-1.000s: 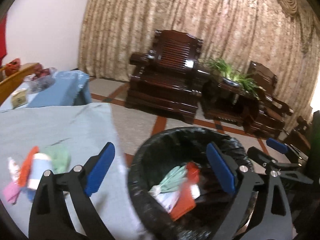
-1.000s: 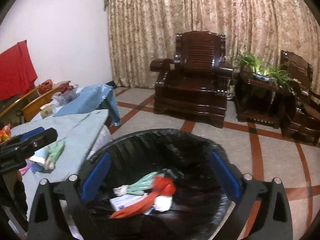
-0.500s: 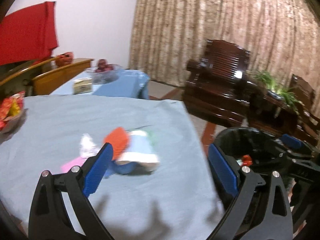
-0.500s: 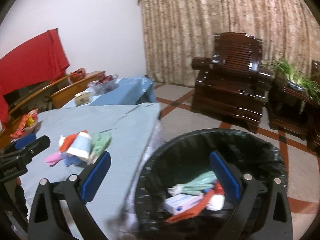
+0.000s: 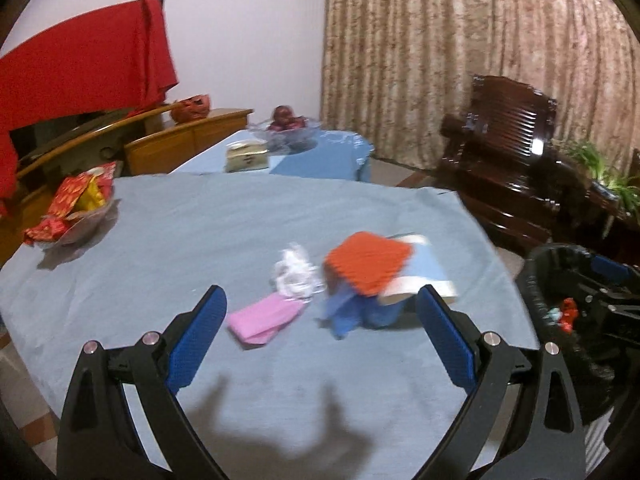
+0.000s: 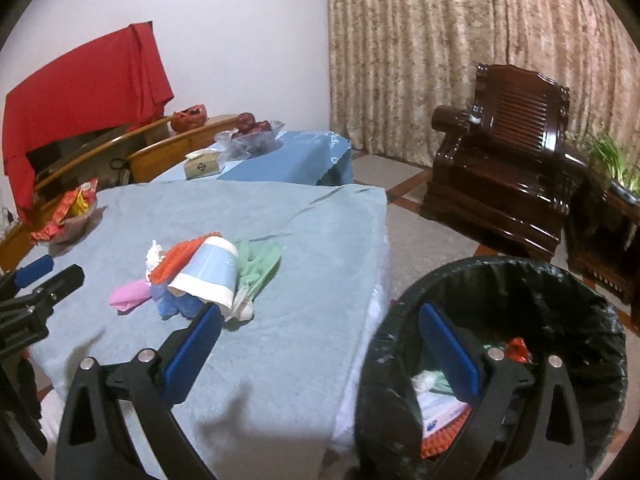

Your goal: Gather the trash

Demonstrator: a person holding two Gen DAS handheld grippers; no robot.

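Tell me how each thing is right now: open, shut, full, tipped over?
Left gripper: open, empty, above the table.
Right gripper: open, empty.
Bin: lined with a black bag, some trash inside.
Paper cup: tipped on its side in the pile.
Orange cloth: lying on the cup.
Pink paper: flat on the table.

Left gripper (image 5: 320,336): two black plastic arms w/ triangular cut-outs, each ending in flat bright-blue pad w/ fine dotted grip texture. Fingers (image 5: 198,338) curve inward; two round silver screw heads per arm near pad base. Right gripper (image 6: 318,346): same build, black frame, blue textured fingers (image 6: 450,350), paired silver screws. No cables, markings, skin or sleeve visible in either view.
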